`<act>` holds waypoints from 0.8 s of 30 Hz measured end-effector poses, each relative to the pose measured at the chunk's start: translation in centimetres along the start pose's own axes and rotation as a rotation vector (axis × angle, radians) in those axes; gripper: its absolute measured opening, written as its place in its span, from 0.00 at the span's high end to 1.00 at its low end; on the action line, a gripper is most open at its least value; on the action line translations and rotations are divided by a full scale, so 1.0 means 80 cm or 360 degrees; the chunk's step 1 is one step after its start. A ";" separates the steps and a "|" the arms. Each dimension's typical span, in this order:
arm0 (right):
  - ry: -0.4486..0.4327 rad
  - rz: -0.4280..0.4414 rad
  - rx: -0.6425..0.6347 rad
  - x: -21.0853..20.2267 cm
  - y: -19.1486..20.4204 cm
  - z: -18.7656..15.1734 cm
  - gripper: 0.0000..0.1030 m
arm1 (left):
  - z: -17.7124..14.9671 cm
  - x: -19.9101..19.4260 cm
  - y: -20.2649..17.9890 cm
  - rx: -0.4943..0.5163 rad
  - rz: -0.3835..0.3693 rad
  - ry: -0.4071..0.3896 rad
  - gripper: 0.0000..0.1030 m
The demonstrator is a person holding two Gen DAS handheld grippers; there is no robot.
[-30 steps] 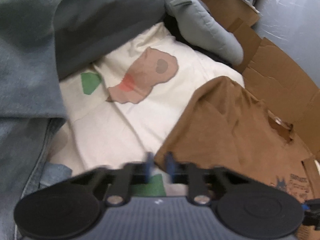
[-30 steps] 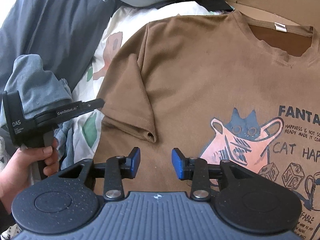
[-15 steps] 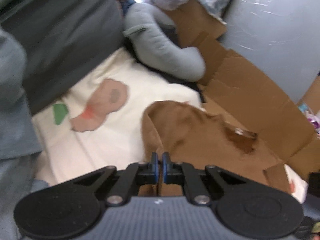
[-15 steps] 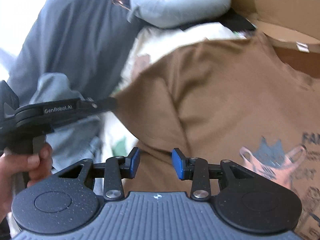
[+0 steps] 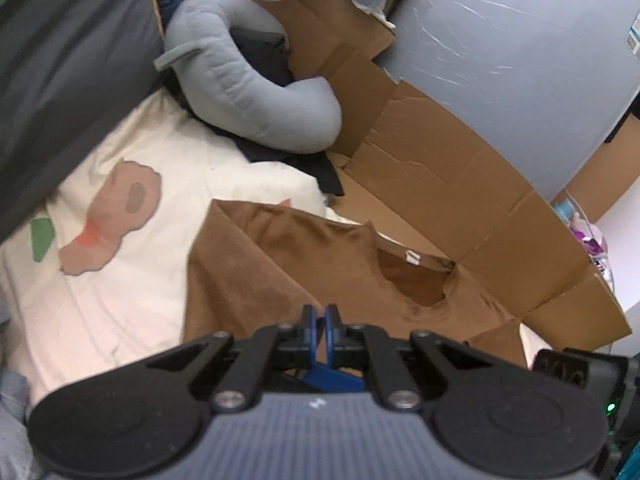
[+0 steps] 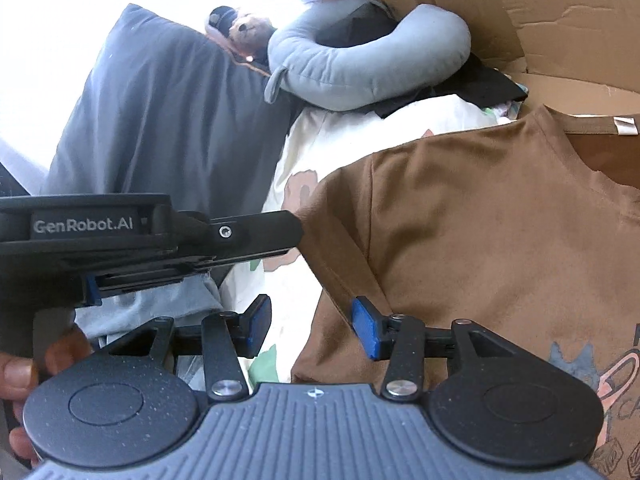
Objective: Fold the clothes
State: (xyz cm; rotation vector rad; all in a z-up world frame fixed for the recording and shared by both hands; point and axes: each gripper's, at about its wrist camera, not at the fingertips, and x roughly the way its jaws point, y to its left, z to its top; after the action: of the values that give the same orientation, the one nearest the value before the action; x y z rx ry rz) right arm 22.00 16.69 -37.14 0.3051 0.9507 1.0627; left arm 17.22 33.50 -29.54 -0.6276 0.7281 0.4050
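A brown T-shirt (image 5: 320, 272) with a cartoon print lies chest-up on white bedding and cardboard. My left gripper (image 5: 319, 330) is shut on the shirt's left sleeve edge and holds it lifted off the bedding. In the right wrist view the left gripper (image 6: 296, 229) shows side-on, its tip pinching the sleeve corner of the shirt (image 6: 480, 240). My right gripper (image 6: 312, 326) hovers over the shirt's left side seam with its jaws opening. The cloth edge lies under the gap, and neither pad presses on it.
A grey neck pillow (image 5: 256, 92) and dark clothes lie beyond the shirt. Flattened cardboard (image 5: 460, 184) leans on a grey wall at the right. A dark grey pillow (image 6: 160, 128) stands at the left, a plush toy (image 6: 244, 30) behind it. A hand (image 6: 16, 380) grips the left tool.
My left gripper closed on the sleeve, then rose and carried it over the shirt. My right gripper's jaws spread wider and its view tipped upward.
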 end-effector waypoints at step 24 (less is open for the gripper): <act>-0.0047 -0.0160 0.0187 -0.002 -0.071 0.031 0.98 | 0.092 0.090 0.011 0.0245 0.0281 0.0081 0.50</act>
State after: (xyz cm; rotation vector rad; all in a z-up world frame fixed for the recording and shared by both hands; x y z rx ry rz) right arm 27.33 14.32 -39.24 0.3650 0.9934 0.9104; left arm 25.21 39.91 -30.79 -0.4314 0.8581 0.4919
